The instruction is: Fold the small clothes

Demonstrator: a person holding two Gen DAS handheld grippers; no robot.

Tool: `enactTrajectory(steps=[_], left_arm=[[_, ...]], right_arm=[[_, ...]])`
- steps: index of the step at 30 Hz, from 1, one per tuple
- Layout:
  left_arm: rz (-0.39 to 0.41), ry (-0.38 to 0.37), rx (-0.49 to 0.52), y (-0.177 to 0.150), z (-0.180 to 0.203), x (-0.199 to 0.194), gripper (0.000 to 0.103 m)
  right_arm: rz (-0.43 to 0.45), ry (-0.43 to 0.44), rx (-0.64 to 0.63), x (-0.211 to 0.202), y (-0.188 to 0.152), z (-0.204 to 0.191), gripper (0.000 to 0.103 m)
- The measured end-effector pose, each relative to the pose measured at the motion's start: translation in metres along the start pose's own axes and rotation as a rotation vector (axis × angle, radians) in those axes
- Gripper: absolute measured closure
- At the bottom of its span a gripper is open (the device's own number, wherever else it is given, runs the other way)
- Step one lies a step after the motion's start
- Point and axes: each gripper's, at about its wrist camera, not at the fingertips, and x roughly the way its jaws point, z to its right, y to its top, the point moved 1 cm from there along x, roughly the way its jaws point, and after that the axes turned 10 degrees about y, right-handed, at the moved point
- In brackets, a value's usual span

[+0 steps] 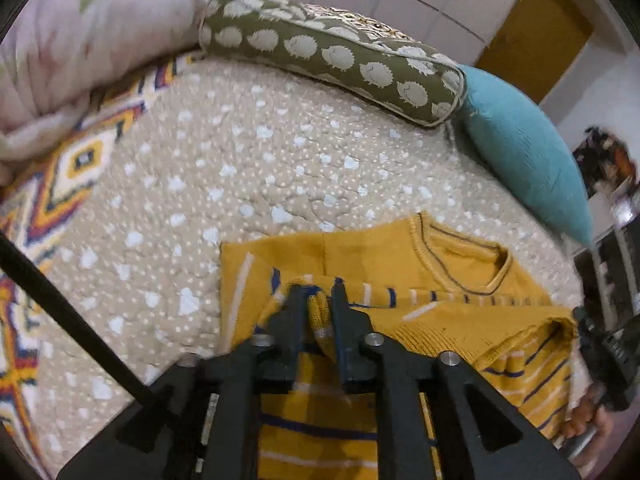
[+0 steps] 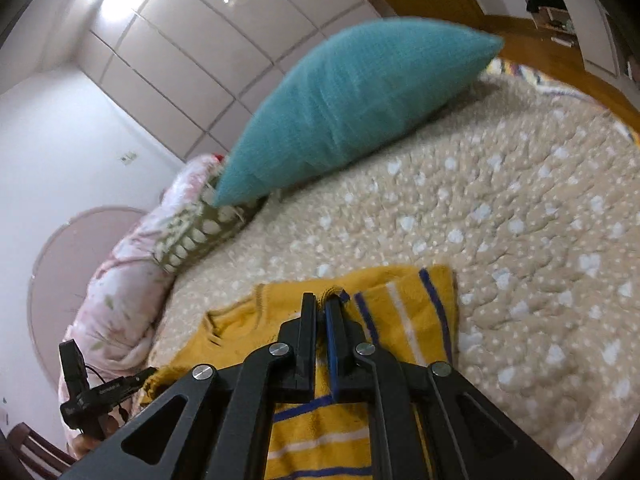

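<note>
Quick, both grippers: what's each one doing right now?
Left gripper: closed on the yellow sweater.
Right gripper: closed on the sweater's hem.

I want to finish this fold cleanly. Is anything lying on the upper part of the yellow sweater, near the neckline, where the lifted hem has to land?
Nothing visible does. The yellow sweater is bare around its neckline; the teal cushion and hedgehog-print bolster lie clear beyond it on the bedspread.

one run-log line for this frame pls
phase: fold in progress | left gripper: yellow striped sweater fabric between its fingers | right gripper: sweater edge between its fingers | surface: beige quilt | nearby: teal pillow
</note>
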Motion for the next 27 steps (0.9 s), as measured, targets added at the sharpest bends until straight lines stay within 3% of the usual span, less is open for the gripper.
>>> enactTrajectory(steps=[1, 2, 4, 5, 7, 11, 14, 15, 17, 20, 22, 25, 27], left_arm=[[-0.005, -0.040, -0.017, 0.000, -0.005, -0.002, 0.057], [0.004, -0.066, -0.035, 0.000, -0.010, -0.008, 0.032], [0.071, -0.074, -0.075, 0.000, -0.023, -0.026, 0.022], [0.090, -0.068, -0.075, -0.001, -0.026, -0.032, 0.022], [0.095, -0.056, -0.037, -0.003, -0.028, -0.040, 0.022], [0.062, -0.003, 0.045, -0.016, -0.020, -0.032, 0.022], [-0.010, 0.122, 0.132, -0.023, -0.006, -0.003, 0.022], [-0.042, 0.173, 0.155, -0.022, 0.000, 0.011, 0.022], [-0.060, 0.212, 0.182, -0.017, 0.006, 0.029, 0.022], [-0.043, 0.209, 0.126, 0.001, 0.002, 0.036, 0.022], [-0.061, 0.180, 0.038, 0.013, -0.010, 0.036, 0.022], [-0.114, 0.080, -0.090, 0.016, -0.033, 0.033, 0.022], [-0.108, 0.069, -0.080, 0.005, -0.039, 0.023, 0.022]], right_arm=[[-0.023, -0.006, -0.004, 0.003, 0.000, 0.002, 0.062], [-0.027, -0.004, -0.007, 0.000, 0.001, 0.002, 0.046], [0.052, 0.026, -0.022, -0.023, -0.001, -0.002, 0.039], [0.076, 0.035, -0.039, -0.034, -0.002, -0.006, 0.038], [0.044, 0.045, -0.091, -0.047, -0.006, -0.017, 0.039], [-0.103, 0.011, -0.209, -0.024, -0.023, -0.043, 0.043], [-0.169, -0.125, -0.308, 0.018, -0.030, -0.052, 0.043], [-0.191, -0.179, -0.312, 0.038, -0.027, -0.048, 0.043], [-0.187, -0.206, -0.270, 0.061, -0.016, -0.036, 0.044], [-0.120, -0.254, -0.209, 0.078, 0.001, -0.023, 0.044], [-0.141, -0.292, -0.198, 0.083, 0.005, -0.019, 0.044], [-0.135, -0.243, -0.186, 0.066, 0.006, -0.022, 0.042], [-0.118, -0.181, -0.161, 0.034, 0.000, -0.022, 0.037]])
